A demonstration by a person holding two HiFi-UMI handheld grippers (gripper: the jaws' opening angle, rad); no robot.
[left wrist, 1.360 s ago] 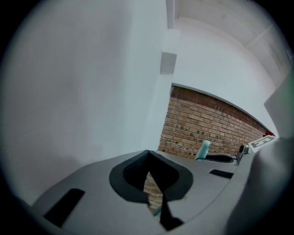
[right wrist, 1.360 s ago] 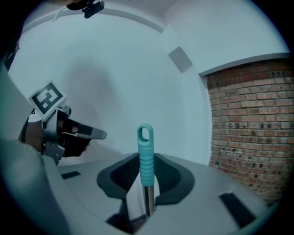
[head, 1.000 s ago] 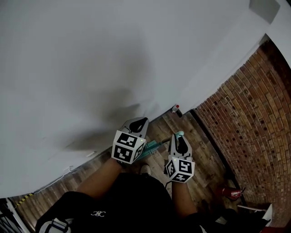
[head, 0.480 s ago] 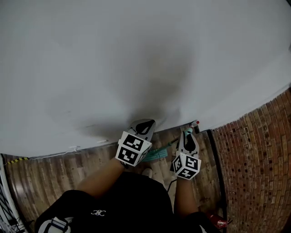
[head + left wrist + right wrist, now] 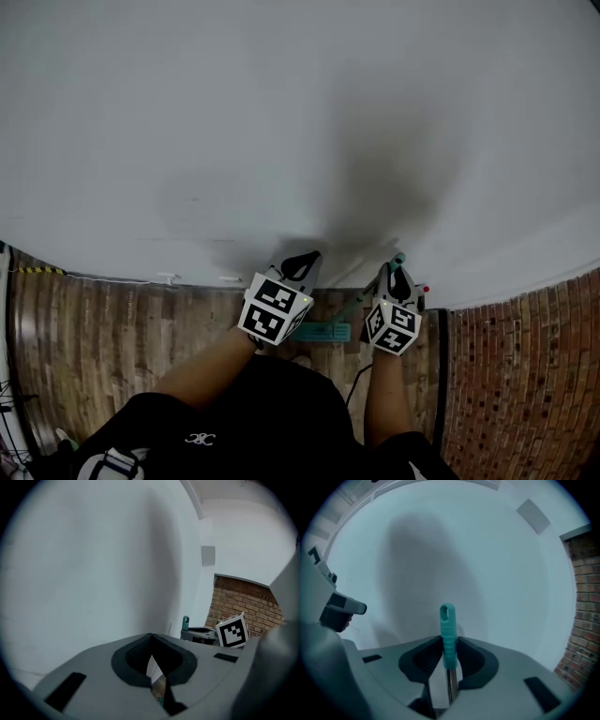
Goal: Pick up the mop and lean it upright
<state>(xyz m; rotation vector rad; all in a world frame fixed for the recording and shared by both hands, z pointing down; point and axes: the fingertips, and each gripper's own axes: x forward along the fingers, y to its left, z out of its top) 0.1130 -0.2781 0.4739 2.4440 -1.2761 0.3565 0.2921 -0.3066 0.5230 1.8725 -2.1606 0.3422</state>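
The mop stands nearly upright by the white wall. Its teal head (image 5: 323, 332) lies on the wooden floor between my arms. The pole rises to the teal handle grip (image 5: 448, 631), whose looped tip (image 5: 398, 260) sits close to the wall. My right gripper (image 5: 394, 274) (image 5: 447, 651) is shut on that grip, with the metal pole (image 5: 451, 686) showing below. My left gripper (image 5: 301, 261) (image 5: 154, 665) hovers to the left, apart from the pole. Its jaws stand a narrow slit apart and hold nothing. The handle tip (image 5: 185, 620) shows to its right.
A white wall (image 5: 281, 122) fills the upper view and meets the plank floor (image 5: 103, 328). A brick wall (image 5: 525, 375) stands at the right. A small red-topped object (image 5: 424, 290) sits at the wall's foot. A thin cable (image 5: 159, 278) runs along the baseboard.
The view has swung left, so the brick wall has slid to the right edge. Both grippers have moved up to the white wall, the right one carrying the mop handle with it.
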